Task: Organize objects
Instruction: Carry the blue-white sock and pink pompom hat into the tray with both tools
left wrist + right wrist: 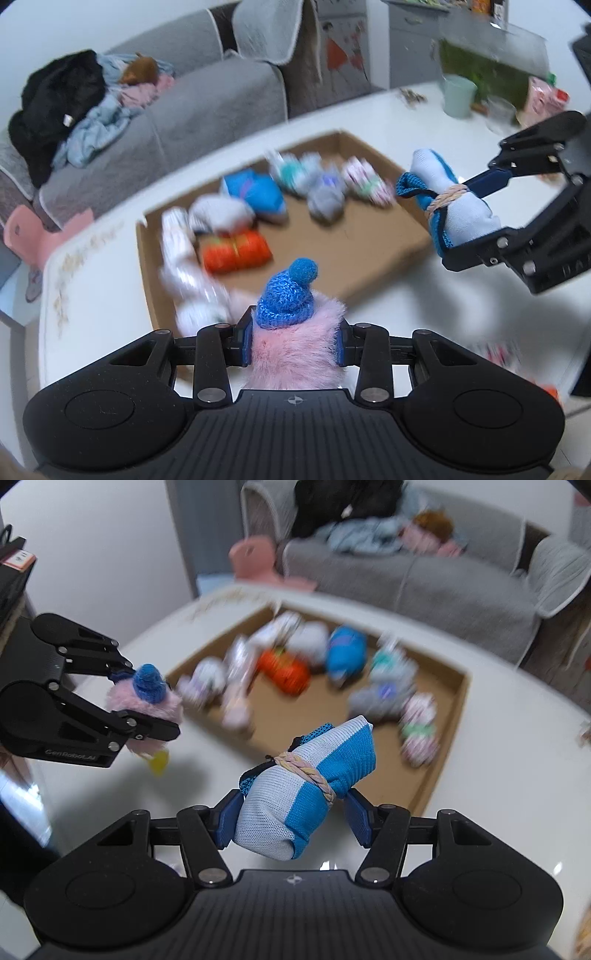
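Above the table's near edge, the left gripper (295, 338) clamps a pink fluffy toy (295, 354) and the right gripper (291, 814) grasps a sock bundle (306, 786), both mid-carry, it seems. Next, lower each into the cardboard box (369, 254) (bare floor remains). Its contents are blurred.

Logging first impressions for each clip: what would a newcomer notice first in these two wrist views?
Most striking is the pink fluffy toy with a blue knitted hat, clamped in the left gripper above the white table. Beside it, the right gripper holds a blue-and-white sock bundle tied with a braided band. Behind both lies a shallow cardboard tray with more rolled bundles, an orange one among them.
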`<state>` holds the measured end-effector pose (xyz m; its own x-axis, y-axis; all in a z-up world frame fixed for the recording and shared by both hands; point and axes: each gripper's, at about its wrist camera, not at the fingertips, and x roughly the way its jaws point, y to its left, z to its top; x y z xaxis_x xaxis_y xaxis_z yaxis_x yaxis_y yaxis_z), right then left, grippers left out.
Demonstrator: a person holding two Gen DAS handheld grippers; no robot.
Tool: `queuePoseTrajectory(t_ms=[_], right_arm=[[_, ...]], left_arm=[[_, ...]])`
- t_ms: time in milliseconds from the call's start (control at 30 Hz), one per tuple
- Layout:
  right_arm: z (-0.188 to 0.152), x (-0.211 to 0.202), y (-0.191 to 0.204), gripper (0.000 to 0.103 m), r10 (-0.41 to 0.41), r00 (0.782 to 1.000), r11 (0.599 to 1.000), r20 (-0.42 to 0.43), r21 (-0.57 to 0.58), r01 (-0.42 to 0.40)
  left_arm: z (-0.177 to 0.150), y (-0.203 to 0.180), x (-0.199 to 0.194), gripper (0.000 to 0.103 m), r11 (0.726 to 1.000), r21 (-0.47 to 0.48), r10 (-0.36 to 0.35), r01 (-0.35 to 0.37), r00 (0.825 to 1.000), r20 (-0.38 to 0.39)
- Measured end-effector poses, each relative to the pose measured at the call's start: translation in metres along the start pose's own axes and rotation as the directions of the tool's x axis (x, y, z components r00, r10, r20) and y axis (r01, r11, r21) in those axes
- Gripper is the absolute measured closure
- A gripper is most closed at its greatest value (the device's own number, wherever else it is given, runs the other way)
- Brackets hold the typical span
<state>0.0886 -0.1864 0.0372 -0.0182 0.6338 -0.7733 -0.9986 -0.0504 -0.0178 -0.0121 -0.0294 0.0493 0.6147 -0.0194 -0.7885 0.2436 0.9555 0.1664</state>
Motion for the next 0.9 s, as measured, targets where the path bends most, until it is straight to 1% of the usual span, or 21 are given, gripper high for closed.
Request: queuePoseTrajectory(t_ms=[100, 167, 267, 367, 467, 633, 733, 800, 900], right_arm=[[0.014, 0.001, -0.005, 0.047, -0.057, 0.995, 0.998, 0.077, -0.029, 0.059], [0.023, 0.005, -0.008, 0.047, -0.072, 0.989, 0.995, 0.131, -0.053, 0.080], [0.033, 0.016, -0.018, 0.047, -0.061, 0.984, 0.997, 0.165, -0.027, 0.066], [0.037, 0.032, -0.020, 0.047, -0.070, 0.986, 0.995, 0.150, -0.058, 0.079], [0.037, 0.046, -0.017, 0.047, -0.067, 0.991, 0.991, 0.115, -0.112, 0.080], [0.041, 0.059, -0.014, 0.047, -0.056, 0.995, 0.985, 0.087, -0.161, 0.069], [0.046, 0.069, -0.016, 0.047, -0.043, 0.996, 0.982, 0.077, -0.182, 0.056], [0.047, 0.076, -0.019, 0.047, -0.030, 0.998, 0.982, 0.061, -0.186, 0.041], [0.047, 0.087, -0.020, 0.047, -0.014, 1.000, 0.978, 0.028, -0.209, 0.020]], left_arm=[[0.023, 0.005, 0.009, 0.059, 1.000, -0.020, 0.008, -0.007, 1.000, 0.029], [0.035, 0.008, 0.017, 0.059, 0.999, -0.027, 0.019, -0.017, 0.999, 0.046], [0.045, 0.011, 0.031, 0.059, 0.999, -0.042, 0.016, -0.014, 0.999, 0.045], [0.047, 0.013, 0.044, 0.059, 0.998, -0.059, 0.005, -0.003, 0.999, 0.033], [0.049, 0.014, 0.058, 0.059, 0.998, -0.065, 0.005, -0.003, 1.000, 0.026], [0.051, 0.011, 0.077, 0.059, 0.998, -0.063, -0.003, 0.003, 1.000, 0.010], [0.052, 0.009, 0.087, 0.058, 0.999, -0.049, 0.001, -0.001, 1.000, 0.001], [0.051, 0.013, 0.096, 0.058, 0.997, -0.070, -0.014, 0.013, 1.000, -0.016], [0.047, 0.017, 0.108, 0.058, 0.997, -0.075, -0.019, 0.015, 0.999, -0.044]])
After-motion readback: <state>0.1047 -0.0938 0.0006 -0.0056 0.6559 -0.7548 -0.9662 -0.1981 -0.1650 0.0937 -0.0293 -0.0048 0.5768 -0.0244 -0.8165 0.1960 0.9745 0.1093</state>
